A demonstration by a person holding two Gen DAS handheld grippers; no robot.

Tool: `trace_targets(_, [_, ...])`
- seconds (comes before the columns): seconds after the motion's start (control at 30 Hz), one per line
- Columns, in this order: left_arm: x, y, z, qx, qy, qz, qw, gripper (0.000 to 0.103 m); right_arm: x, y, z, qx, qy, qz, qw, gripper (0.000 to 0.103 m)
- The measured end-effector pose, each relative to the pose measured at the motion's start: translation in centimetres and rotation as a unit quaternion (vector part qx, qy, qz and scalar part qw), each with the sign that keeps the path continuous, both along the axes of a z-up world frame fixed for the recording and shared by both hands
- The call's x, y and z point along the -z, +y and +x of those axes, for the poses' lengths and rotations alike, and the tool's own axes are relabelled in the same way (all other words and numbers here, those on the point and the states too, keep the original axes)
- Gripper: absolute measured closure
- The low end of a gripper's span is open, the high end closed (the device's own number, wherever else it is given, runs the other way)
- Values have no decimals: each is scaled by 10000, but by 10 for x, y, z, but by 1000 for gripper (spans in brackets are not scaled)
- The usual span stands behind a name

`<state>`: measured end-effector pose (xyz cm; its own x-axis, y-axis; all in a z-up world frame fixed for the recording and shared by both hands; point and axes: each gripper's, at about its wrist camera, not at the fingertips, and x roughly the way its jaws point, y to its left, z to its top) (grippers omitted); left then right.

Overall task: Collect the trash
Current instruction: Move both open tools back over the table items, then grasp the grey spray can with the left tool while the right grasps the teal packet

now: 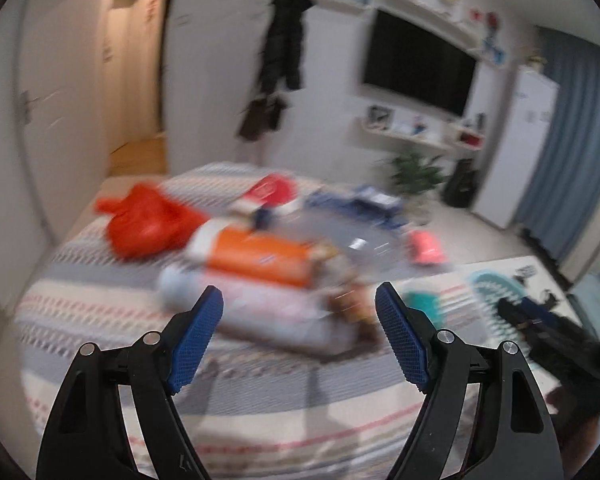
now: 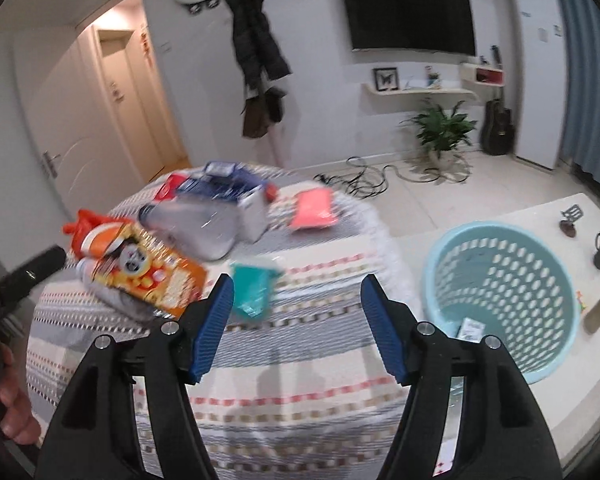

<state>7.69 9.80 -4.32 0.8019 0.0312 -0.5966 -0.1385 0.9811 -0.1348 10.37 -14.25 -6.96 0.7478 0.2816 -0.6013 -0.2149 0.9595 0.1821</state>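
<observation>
Teal plastic, the small wrapper (image 2: pixel 254 290) lies loose on the striped bedspread (image 2: pixel 300 380) just ahead of the right gripper (image 2: pixel 296 316), spread empty; left gripper (image 1: pixel 300 320) likewise. A hasty pinch could snag cloth or skid it from the laundry basket (image 2: pixel 500 300).

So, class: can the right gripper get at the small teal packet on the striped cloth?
Probably yes. The right gripper is open and empty, and the teal packet lies just ahead of its fingertips with nothing on it or between them.

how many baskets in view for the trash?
1. A light blue perforated basket stands on the floor right of the striped table, beside the right gripper; something small lies inside. Others may sit out of frame.
</observation>
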Motion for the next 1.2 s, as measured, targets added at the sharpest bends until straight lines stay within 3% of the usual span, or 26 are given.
trace_targets(0.13, [30, 0, 9, -20, 443, 116, 9989, 23, 20, 17, 4, -60, 214, -20, 9998, 41])
trace_targets(0.27, [49, -24, 25, 99, 775, 517, 9956, 23, 34, 23, 5, -67, 377, -80, 9992, 41])
trace_targets(0.5, [56, -52, 45, -122, 877, 1364, 9867, 22, 36, 15, 8, -31, 407, -76, 9991, 41])
trace_targets(0.57, [56, -52, 48, -178, 896, 1429, 9855, 22, 36, 12, 10, -11, 422, -63, 9991, 41])
trace_targets(0.77, [49, -28, 15, -168, 793, 1266, 9886, 24, 35, 14, 12, -62, 447, -48, 9990, 41])
trace_targets(1.07, [44, 49, -44, -709, 819, 901, 9900, 24, 34, 47, 7, -416, 399, -179, 9982, 41])
trace_targets(1.2, [31, 71, -56, -248, 584, 119, 9979, 23, 32, 56, 7, -481, 368, -242, 9979, 41])
